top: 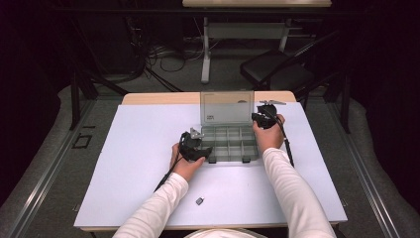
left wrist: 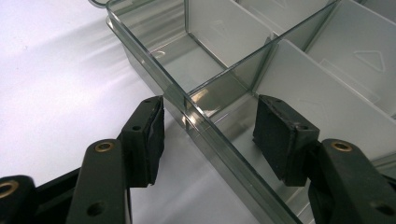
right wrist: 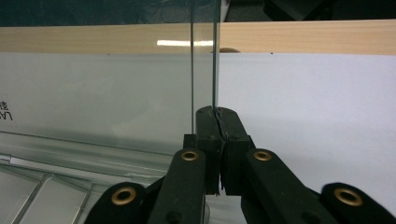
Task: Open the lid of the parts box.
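Straddling the clear organizer box's (top: 229, 144) near-left wall, left gripper (left wrist: 210, 135) spread, not pressing; right gripper (right wrist: 217, 116) pinching the upright lid's (top: 227, 106) right edge.

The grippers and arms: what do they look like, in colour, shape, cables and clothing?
Both arms wear long white sleeves. The left gripper and right gripper are black, with flat dark pads on jointed links fixed by brass-coloured rivets. A grey plate tops the left gripper; a black cable trails from the right one.
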`<state>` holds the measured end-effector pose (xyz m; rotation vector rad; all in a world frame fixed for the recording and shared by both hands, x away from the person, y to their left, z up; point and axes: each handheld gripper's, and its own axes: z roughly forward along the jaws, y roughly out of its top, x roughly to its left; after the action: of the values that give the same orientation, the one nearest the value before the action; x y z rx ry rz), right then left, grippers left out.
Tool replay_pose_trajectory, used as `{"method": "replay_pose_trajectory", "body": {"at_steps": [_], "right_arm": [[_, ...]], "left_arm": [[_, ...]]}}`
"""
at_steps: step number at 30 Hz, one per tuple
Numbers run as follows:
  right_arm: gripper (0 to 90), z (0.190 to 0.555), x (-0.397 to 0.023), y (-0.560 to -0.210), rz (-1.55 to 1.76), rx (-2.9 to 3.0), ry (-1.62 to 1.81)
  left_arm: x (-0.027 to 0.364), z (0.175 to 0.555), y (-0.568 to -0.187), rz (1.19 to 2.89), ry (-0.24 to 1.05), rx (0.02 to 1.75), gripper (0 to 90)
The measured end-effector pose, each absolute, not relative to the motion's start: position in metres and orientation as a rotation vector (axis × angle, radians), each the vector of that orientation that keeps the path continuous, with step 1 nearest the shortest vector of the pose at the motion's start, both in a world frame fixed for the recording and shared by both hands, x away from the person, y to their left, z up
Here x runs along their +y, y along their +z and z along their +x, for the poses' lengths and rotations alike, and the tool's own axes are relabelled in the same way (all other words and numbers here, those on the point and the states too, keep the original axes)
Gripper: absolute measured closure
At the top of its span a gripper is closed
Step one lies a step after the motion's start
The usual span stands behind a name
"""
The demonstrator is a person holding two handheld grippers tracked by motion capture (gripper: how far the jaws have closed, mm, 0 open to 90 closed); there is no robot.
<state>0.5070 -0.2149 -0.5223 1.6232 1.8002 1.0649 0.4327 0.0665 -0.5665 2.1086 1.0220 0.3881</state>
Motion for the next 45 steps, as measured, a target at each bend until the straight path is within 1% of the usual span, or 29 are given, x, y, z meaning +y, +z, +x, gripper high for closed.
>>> {"method": "replay_pose_trajectory", "body": {"at_steps": [45], "right_arm": [[88.9,0.516,-0.218,-0.534,1.67,1.789,1.098]], "left_arm": [[0.066,0.433,-0.566,2.105,0.388,1.027,43.5]]}}
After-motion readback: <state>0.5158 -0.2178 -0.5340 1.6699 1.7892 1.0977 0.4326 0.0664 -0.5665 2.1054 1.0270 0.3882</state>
